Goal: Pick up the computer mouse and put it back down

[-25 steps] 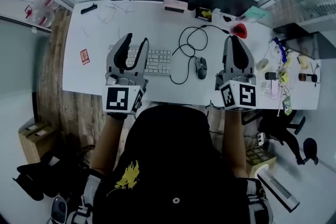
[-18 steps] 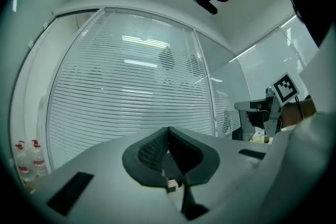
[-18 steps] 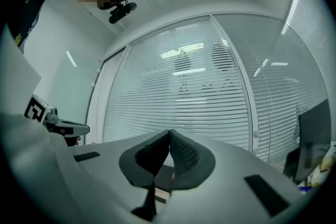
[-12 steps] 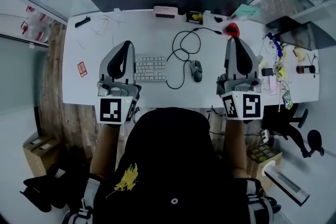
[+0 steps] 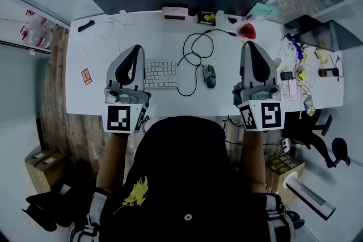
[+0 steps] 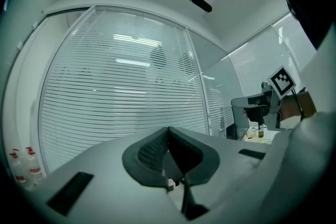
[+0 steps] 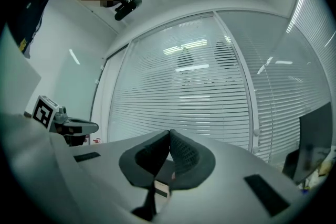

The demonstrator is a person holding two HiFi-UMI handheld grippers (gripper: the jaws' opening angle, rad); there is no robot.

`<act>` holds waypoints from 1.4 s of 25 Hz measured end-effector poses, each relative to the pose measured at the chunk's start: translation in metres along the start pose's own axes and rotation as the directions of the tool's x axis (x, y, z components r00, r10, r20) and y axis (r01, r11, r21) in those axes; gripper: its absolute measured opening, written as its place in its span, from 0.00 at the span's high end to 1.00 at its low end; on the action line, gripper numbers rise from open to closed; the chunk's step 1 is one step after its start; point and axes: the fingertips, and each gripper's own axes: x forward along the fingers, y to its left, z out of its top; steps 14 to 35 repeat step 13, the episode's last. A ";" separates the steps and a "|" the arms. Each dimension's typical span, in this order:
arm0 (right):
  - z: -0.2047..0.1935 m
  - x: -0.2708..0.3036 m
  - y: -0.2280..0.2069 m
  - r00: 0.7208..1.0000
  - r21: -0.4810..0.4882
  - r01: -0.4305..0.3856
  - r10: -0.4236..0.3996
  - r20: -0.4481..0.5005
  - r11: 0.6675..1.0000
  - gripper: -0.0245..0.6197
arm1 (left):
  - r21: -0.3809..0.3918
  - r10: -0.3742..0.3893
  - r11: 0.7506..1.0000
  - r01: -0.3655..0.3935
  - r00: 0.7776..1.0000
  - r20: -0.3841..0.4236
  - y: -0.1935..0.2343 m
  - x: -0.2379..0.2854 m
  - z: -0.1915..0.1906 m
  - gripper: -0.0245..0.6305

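Mouse [image 5: 209, 75] flat on white desk [image 5: 187, 103], just right of keyboard [image 5: 160, 74]; black cable [image 5: 199, 35] looped on its far-left side. Left gripper [image 5: 135, 49]: jaws fully together, nothing between, above desk at keyboard's left end. Right gripper [image 5: 253, 44]: jaws together, empty, right of mouse, not touching it.

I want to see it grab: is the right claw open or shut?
Shut: the right grey claw has its tips together, nothing between. The grey computer mouse lies on the white desk.
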 end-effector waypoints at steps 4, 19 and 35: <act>-0.009 -0.006 0.003 0.999 0.014 -0.026 0.027 -0.032 1.000 0.94 | -0.013 0.000 1.000 0.000 1.000 0.000 -0.002 0.001 -0.001 0.94; -0.014 -0.010 0.007 0.998 0.022 -0.037 0.038 -0.055 0.999 0.94 | 0.005 -0.020 1.000 0.020 0.998 -0.051 -0.006 -0.006 -0.012 0.94; -0.014 -0.010 0.007 0.998 0.022 -0.037 0.038 -0.055 0.999 0.94 | 0.005 -0.020 1.000 0.020 0.998 -0.051 -0.006 -0.006 -0.012 0.94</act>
